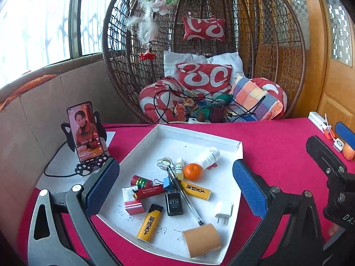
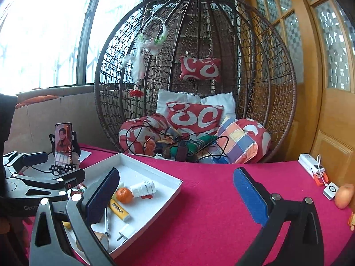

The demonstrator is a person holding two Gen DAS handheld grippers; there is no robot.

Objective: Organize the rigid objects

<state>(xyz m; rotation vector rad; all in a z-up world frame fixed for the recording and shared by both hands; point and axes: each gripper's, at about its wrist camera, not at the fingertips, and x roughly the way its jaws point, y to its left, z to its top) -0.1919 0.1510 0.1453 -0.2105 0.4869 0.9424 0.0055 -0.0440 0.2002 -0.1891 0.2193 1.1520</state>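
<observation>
A white tray (image 1: pixel 230 143) sits on the red tablecloth and holds small objects: two yellow lighters (image 1: pixel 149 222), a tangerine (image 1: pixel 193 171), a white pill bottle (image 1: pixel 209 157), a black charger (image 1: pixel 174 204), a pen (image 1: pixel 188 201), a white plug (image 1: pixel 223 214), a tape roll (image 1: pixel 202 240), batteries (image 1: pixel 142 181) and a red box (image 1: pixel 133 201). My left gripper (image 1: pixel 175 190) is open and empty, hovering over the tray. My right gripper (image 2: pixel 177 196) is open and empty, above the tray's right edge (image 2: pixel 168 196) and the cloth. The tangerine (image 2: pixel 124 195) and bottle (image 2: pixel 143 188) show there too.
A phone on a paw stand (image 1: pixel 83 130) stands left of the tray. A hanging wicker chair (image 1: pixel 199 51) with cushions and cables is behind the table. A white device (image 2: pixel 310 166), a small white gadget (image 2: pixel 330 189) and an apple (image 2: pixel 344 196) lie at the table's right edge.
</observation>
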